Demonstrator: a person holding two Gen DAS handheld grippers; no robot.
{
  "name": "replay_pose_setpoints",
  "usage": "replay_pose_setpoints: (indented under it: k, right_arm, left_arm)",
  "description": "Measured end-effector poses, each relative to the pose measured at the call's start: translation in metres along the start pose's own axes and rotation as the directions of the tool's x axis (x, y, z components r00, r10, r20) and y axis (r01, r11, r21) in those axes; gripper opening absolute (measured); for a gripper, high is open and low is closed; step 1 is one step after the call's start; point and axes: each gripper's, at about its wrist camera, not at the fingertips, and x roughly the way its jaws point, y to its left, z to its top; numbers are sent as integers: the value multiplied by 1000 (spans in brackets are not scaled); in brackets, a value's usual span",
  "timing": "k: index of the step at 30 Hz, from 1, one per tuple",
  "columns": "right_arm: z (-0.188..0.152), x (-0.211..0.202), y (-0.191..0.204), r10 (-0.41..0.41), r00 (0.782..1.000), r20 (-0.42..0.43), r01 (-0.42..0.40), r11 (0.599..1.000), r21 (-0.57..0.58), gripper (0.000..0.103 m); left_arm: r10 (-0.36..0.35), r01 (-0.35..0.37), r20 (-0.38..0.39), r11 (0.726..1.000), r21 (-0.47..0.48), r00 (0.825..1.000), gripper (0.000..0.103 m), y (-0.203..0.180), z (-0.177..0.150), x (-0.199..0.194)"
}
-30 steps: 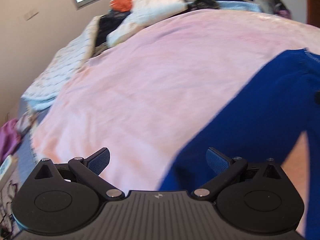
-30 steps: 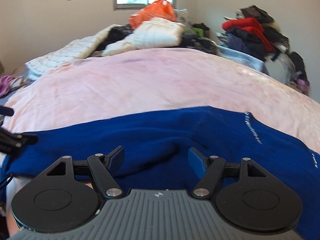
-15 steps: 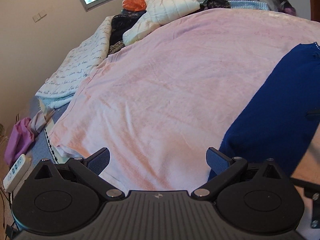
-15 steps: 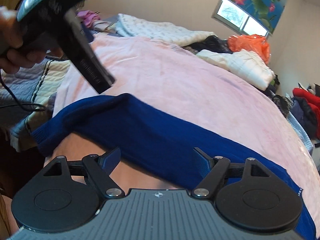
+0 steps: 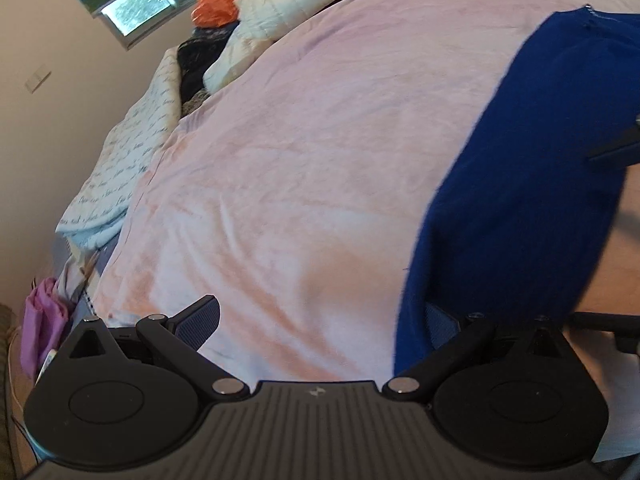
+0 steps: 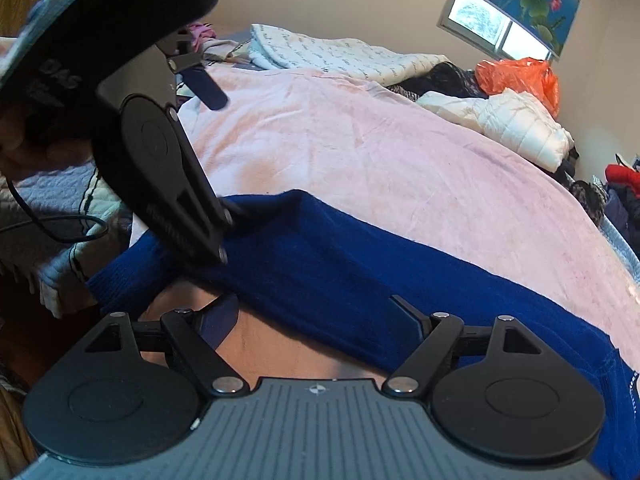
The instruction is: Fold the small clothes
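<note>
A dark blue knit garment [image 6: 360, 264] lies along the near edge of a pink blanket [image 6: 360, 152] on the bed. It also shows at the right of the left wrist view [image 5: 540, 168]. My left gripper [image 5: 320, 316] is open; its right finger [image 5: 440, 320] sits at the garment's end and the cloth partly covers it. In the right wrist view the left gripper's body [image 6: 160, 152] rests on the garment's left end. My right gripper [image 6: 316, 316] is open, low over the garment's near edge, with cloth lying over its right finger.
The pink blanket [image 5: 300, 160] covers most of the bed. A white patterned quilt [image 5: 132, 152], a white padded jacket [image 6: 520, 128] and an orange bag [image 6: 516, 76] lie at the far side. Piled clothes [image 6: 624, 184] sit at the right. A purple cloth [image 5: 44, 332] hangs at the left.
My left gripper has moved right and down onto the garment's end, so blue cloth now covers its right finger. My right gripper has dropped closer to the garment's near edge.
</note>
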Motion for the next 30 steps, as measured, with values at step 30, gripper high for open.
replay_pose_setpoints:
  k: [30]
  right_arm:
    - [50, 31, 124, 290, 949, 126, -183, 828, -531, 81]
  left_arm:
    - [148, -131, 11, 905, -406, 989, 103, 108, 16, -24]
